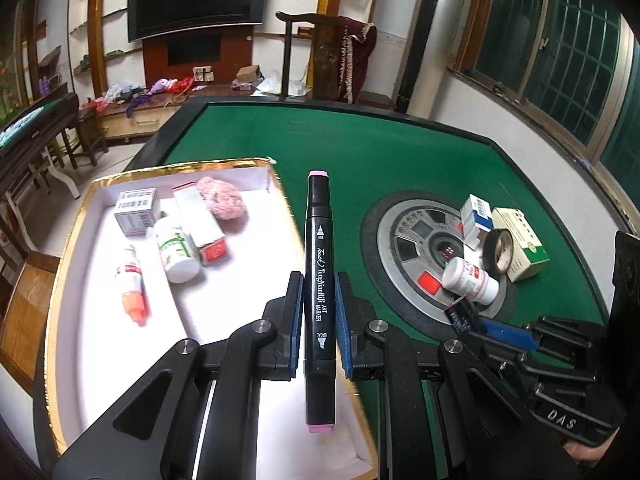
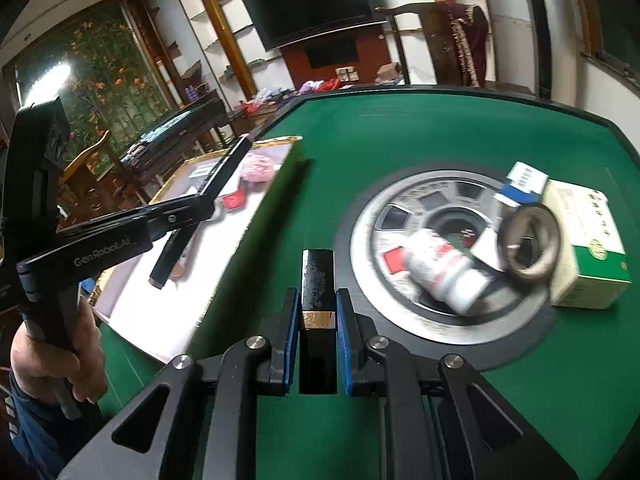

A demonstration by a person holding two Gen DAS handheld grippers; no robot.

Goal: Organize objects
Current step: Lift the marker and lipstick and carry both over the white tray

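My left gripper (image 1: 319, 280) is shut on a black art marker (image 1: 319, 264) with pink ends, held over the right edge of the gold-rimmed white tray (image 1: 76, 216). The tray holds a grey box (image 1: 135, 211), a white bottle (image 1: 176, 250), a red-capped tube (image 1: 132, 284), a long carton (image 1: 202, 220) and a pink puff (image 1: 222, 198). My right gripper (image 2: 318, 296) is shut on a black lipstick (image 2: 317, 292) with a gold band, above the green table. In the right wrist view the left gripper (image 2: 192, 208) with the marker (image 2: 208, 200) is over the tray (image 2: 176, 176).
On the table's round centre hub (image 2: 400, 216) lie a white pill bottle (image 2: 444, 276), a tape roll (image 2: 530, 242), a blue-white box (image 2: 522, 184) and a green-white box (image 2: 588, 248). The green felt table (image 1: 360, 144) has a black raised rim. Chairs stand behind it.
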